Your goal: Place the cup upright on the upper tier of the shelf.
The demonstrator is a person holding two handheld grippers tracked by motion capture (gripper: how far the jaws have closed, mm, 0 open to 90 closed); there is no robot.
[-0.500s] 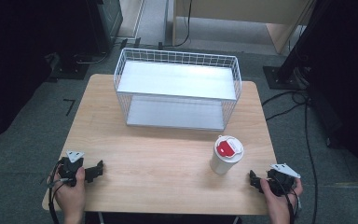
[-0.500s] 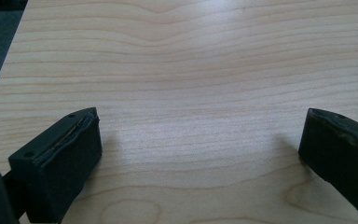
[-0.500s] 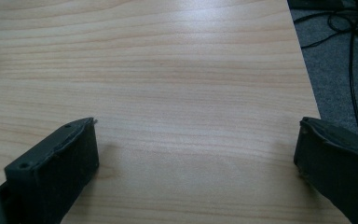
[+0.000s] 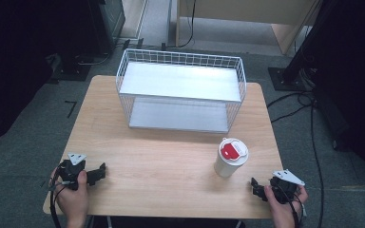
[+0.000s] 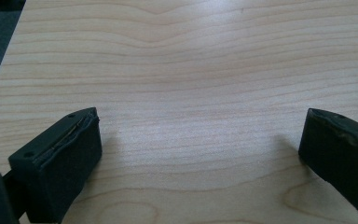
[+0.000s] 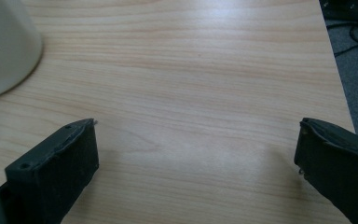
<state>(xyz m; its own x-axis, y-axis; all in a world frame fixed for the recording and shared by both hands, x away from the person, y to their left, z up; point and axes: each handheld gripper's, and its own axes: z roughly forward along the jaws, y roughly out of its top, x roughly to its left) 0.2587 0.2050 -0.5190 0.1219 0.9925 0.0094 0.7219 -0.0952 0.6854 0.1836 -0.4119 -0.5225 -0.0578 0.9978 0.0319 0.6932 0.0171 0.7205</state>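
Evidently at rest, the left gripper (image 4: pixel 97 173) and right gripper (image 4: pixel 256 186) lie at the surface's (image 4: pixel 171 156) near corners, jaws wide and empty, flanking the lidded cup (image 4: pixel 231 157) near-right before the wire basket (image 4: pixel 180 90).

Wire basket (image 4: pixel 180 90) stands at the far middle of the surface (image 4: pixel 161 161). Cup (image 4: pixel 231 157) stands nearer, right of centre, apart from the basket. Left claw (image 4: pixel 100 172) at near left corner, right claw (image 4: pixel 255 186) at near right, just beside the cup.
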